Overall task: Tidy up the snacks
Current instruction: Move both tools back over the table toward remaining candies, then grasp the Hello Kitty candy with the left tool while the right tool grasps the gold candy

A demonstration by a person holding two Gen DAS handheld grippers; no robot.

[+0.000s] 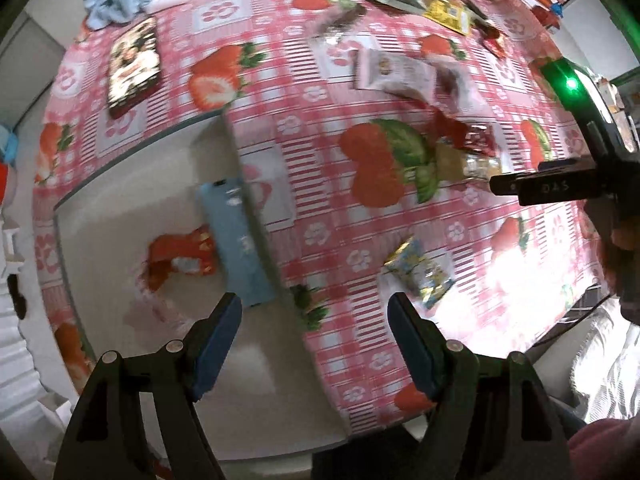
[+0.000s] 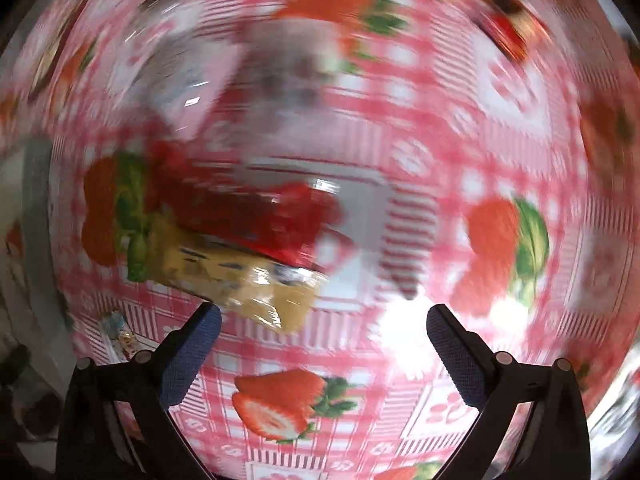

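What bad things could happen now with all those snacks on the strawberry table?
The right gripper hangs open above a tan packet that overlaps a red packet, and its view is blurred, so it might pinch both or miss. The blue packet in the white bin leans on the rim, so a bump from the open left gripper could tip it out. The yellow-blue packet lies close to the left gripper and could get knocked.

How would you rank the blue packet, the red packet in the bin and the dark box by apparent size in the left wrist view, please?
1. Blue packet
2. Dark box, close behind; it lies farther off, so the order is unsure.
3. Red packet
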